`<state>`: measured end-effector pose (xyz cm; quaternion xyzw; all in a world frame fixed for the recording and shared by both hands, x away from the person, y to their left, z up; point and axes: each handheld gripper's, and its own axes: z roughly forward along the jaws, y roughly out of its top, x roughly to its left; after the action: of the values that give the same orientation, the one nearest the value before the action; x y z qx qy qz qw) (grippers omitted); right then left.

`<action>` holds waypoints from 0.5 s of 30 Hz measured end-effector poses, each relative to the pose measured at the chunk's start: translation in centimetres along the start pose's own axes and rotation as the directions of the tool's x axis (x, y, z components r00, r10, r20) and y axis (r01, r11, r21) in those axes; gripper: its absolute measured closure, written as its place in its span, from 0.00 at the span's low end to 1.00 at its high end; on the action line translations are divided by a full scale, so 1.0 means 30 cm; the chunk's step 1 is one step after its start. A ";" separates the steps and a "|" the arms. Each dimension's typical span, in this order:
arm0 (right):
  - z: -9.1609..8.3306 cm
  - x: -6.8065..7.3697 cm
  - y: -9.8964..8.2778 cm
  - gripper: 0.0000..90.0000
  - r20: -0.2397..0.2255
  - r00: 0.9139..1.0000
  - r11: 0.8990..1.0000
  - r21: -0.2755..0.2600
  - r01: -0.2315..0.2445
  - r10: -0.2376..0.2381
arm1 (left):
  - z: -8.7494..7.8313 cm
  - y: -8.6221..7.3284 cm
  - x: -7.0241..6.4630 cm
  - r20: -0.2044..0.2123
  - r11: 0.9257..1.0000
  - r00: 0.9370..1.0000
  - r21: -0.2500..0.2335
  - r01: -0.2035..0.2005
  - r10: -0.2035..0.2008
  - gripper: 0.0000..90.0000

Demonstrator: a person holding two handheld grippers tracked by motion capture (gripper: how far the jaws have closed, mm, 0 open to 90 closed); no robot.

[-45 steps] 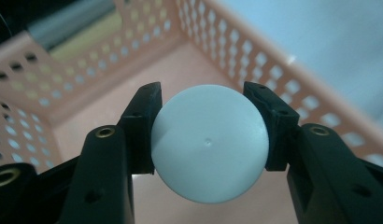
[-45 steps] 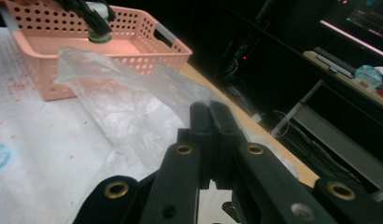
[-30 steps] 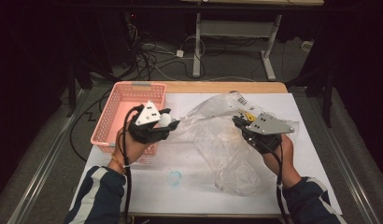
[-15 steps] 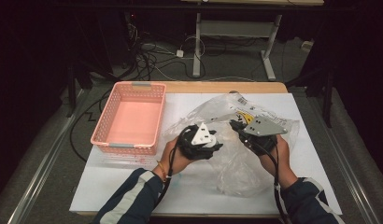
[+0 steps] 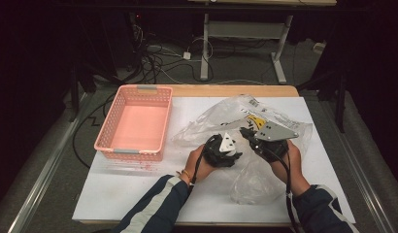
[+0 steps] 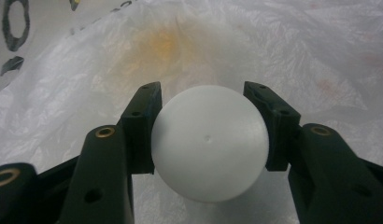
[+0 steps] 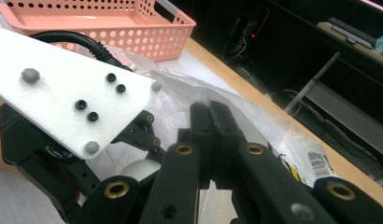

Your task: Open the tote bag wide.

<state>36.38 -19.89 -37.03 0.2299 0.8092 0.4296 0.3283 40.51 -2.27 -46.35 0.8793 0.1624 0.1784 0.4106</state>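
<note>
A white ball (image 6: 209, 142) sits between the black jaws of my left gripper (image 6: 203, 93), which is shut on it, with crinkled plastic film right behind it. In the high view the left gripper (image 5: 225, 148) is at the mouth of a clear plastic bag (image 5: 279, 116) lying on the table's right half. My right gripper (image 5: 245, 132) is just to its right. Its jaws (image 7: 210, 112) are pressed together on the bag's edge (image 7: 180, 88) and hold it up. The ball (image 7: 140, 168) shows below the left gripper's pale plate (image 7: 63, 93).
A pink perforated basket (image 5: 134, 121) stands at the table's left, nothing visible inside it. The table (image 5: 139, 194) has a white top with a wooden strip along the far edge. Cables and desk legs lie on the dark floor beyond.
My left gripper has swung right and down from the basket's edge to the bag's mouth, beside the right gripper. The right gripper has stayed put, holding the bag.
</note>
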 end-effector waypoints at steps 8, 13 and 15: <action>0.001 -0.006 -0.011 1.00 -0.001 1.000 1.000 0.012 -0.003 0.003 | -0.087 -0.005 -0.041 -0.062 0.999 0.997 0.004 -0.041 0.042 0.26; -0.001 -0.002 -0.015 1.00 -0.006 1.000 1.000 0.021 -0.004 0.004 | -0.202 -0.020 -0.085 -0.085 0.993 0.989 0.005 -0.119 0.119 0.26; -0.001 -0.001 -0.016 1.00 -0.008 1.000 1.000 0.023 -0.004 0.005 | -0.260 -0.021 -0.098 -0.093 0.991 0.987 -0.011 -0.136 0.134 0.26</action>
<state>36.34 -20.18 -37.41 0.2338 0.8148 0.4219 0.3215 34.34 2.01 -42.69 0.8756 0.1197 0.2475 0.3971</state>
